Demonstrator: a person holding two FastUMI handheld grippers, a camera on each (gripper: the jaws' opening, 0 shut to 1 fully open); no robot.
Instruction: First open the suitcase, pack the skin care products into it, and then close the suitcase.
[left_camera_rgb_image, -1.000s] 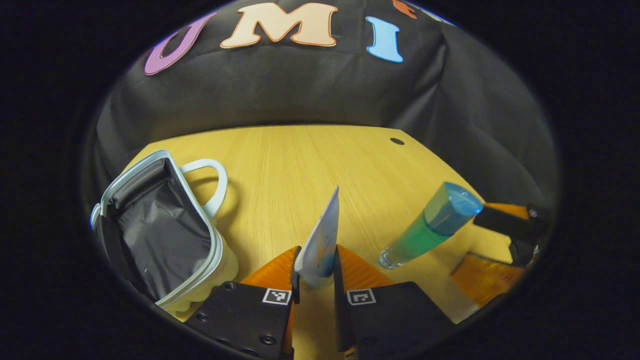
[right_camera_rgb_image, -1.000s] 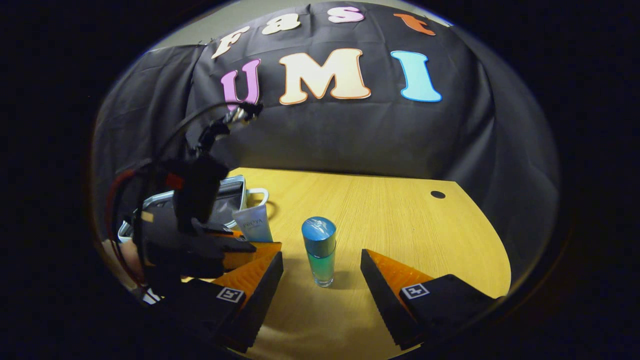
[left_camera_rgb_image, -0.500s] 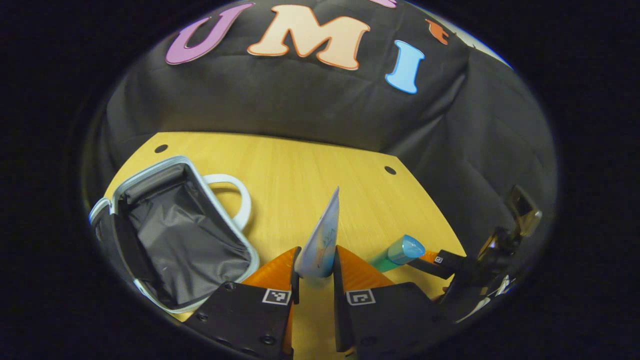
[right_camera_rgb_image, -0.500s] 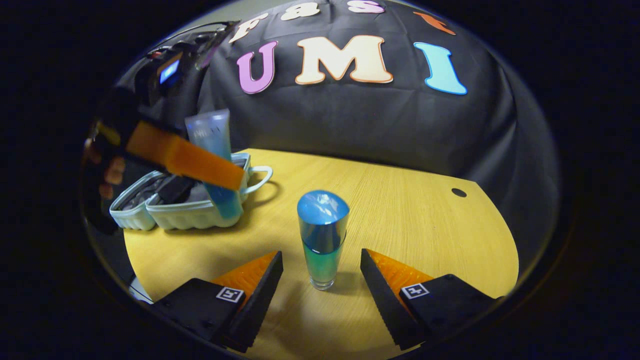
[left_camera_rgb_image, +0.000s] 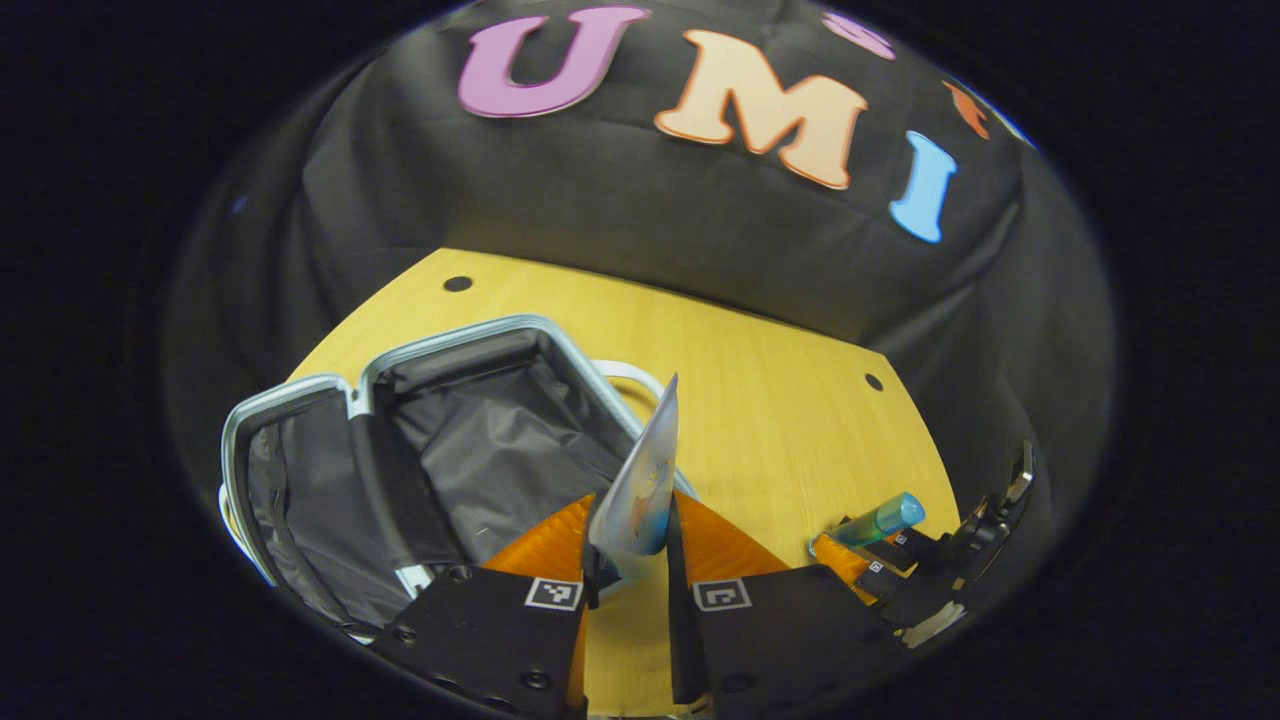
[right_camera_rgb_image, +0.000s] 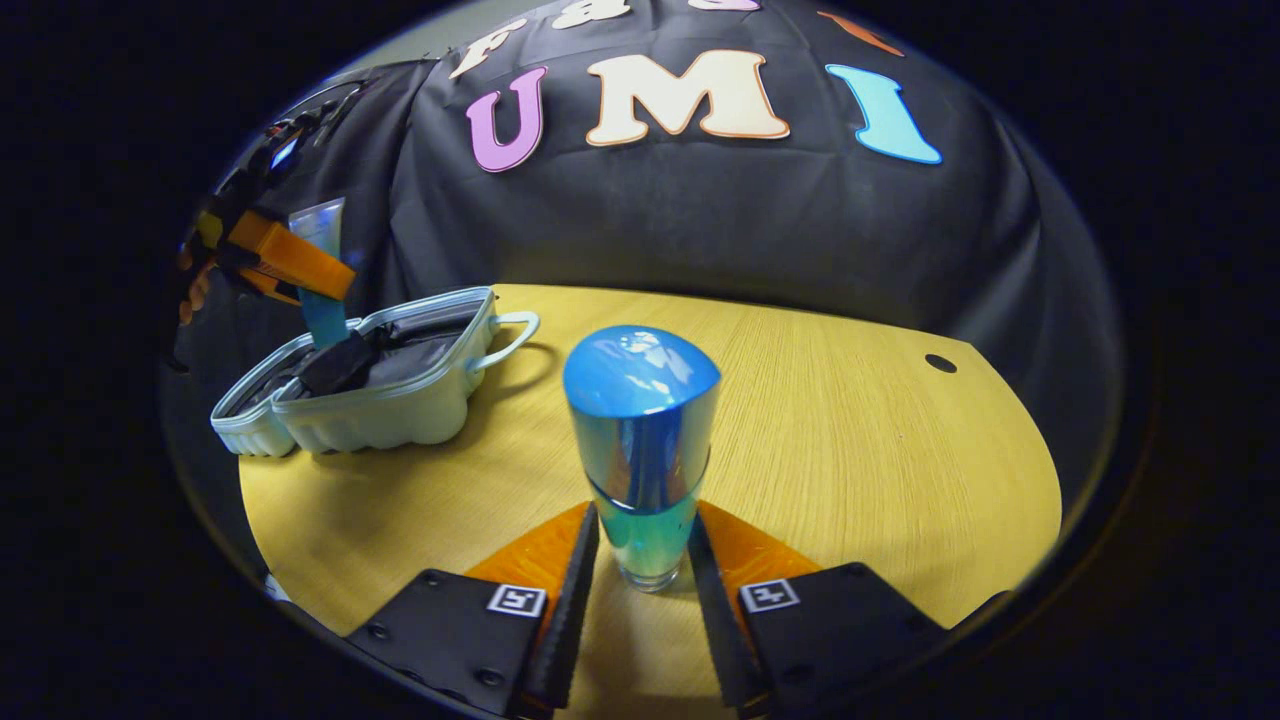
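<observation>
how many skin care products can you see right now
2. A tube is clamped in the left gripper, held above the open suitcase. A blue-capped bottle stands on the table between the right gripper's fingers. Others may lie hidden inside the suitcase.

No legible text, brand or number is found on any item. Square black-and-white coded markers (left_camera_rgb_image: 553, 592) are borne on the bodies behind both jaws, but they cannot be read as writing. The print on the tube (left_camera_rgb_image: 640, 490) clamped between the jaws is too blurred.
</observation>
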